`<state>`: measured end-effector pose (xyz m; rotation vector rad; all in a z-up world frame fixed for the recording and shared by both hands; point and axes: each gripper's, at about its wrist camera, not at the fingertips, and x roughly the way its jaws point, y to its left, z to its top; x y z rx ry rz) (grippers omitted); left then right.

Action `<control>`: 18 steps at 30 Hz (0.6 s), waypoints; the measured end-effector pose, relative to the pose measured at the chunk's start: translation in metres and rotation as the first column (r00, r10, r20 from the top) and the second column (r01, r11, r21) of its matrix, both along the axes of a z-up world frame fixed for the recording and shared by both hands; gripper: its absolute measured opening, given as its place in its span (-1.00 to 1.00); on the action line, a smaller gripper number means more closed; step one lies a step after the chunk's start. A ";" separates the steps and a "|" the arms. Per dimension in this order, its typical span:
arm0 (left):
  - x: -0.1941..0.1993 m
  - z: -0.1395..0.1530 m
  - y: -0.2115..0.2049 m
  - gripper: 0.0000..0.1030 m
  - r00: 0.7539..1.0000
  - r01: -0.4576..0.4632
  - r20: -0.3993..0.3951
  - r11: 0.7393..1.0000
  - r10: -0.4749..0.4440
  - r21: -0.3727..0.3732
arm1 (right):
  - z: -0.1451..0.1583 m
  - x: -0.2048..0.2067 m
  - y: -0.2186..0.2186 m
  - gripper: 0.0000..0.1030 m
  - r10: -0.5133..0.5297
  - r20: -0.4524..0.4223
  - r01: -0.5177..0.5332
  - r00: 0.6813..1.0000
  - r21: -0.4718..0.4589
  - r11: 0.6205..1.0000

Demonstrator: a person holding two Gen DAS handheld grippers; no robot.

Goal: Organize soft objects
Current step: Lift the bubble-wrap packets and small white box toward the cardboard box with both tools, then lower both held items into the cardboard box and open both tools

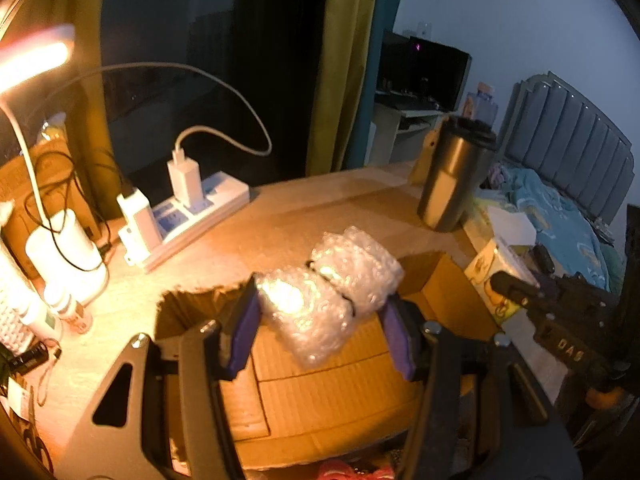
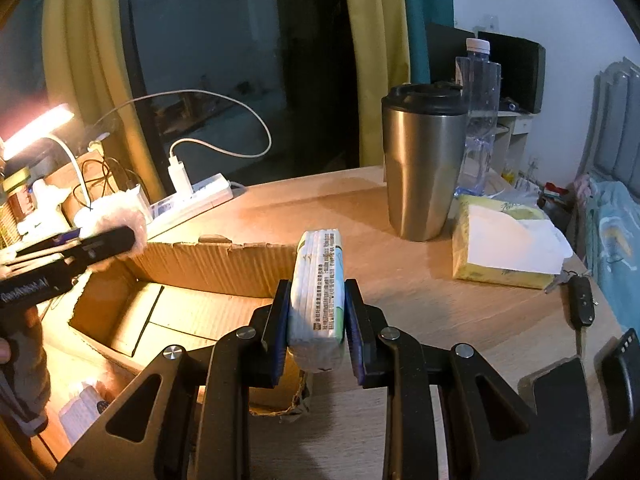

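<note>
Purple pads of my left gripper [image 1: 320, 332] clamp a bubble-wrap bundle [image 1: 332, 292] bound with black bands, held over the open cardboard box [image 1: 332, 400]; my right gripper [image 2: 316, 328] holds narrow on a tissue pack [image 2: 318, 300] standing on edge above the box's near wall [image 2: 224, 268]; steel tumbler [image 2: 424, 160] and yellow tissue packet [image 2: 508, 248] stand on the wooden table [image 2: 460, 312] beside it.

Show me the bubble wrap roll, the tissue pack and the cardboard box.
bubble wrap roll [image 1: 320, 300], left wrist view, middle of the roll
tissue pack [image 2: 318, 300], right wrist view, printed side
cardboard box [image 2: 212, 266], right wrist view, far wall
</note>
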<state>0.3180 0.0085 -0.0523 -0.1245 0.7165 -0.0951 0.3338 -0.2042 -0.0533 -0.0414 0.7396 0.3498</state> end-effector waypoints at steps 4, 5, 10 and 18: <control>0.002 -0.011 -0.008 0.09 1.000 0.010 -0.028 1.000 -0.010 -0.001 | 0.001 -0.003 -0.003 -0.47 0.012 0.005 -0.012 1.000 0.011 1.000; 0.001 -0.013 -0.010 0.09 0.999 0.013 -0.033 1.000 -0.013 -0.003 | 0.002 -0.005 -0.003 -0.47 0.015 0.008 -0.016 1.000 0.015 1.000; 0.000 -0.024 -0.016 0.09 0.998 0.021 -0.064 1.000 -0.021 -0.002 | 0.010 -0.015 0.002 -0.47 0.052 0.033 -0.053 0.998 0.026 0.998; 0.003 -0.044 -0.037 0.09 0.988 0.083 -0.129 0.997 -0.081 0.009 | -0.011 -0.007 0.016 -0.48 0.113 -0.024 -0.112 0.993 0.050 0.992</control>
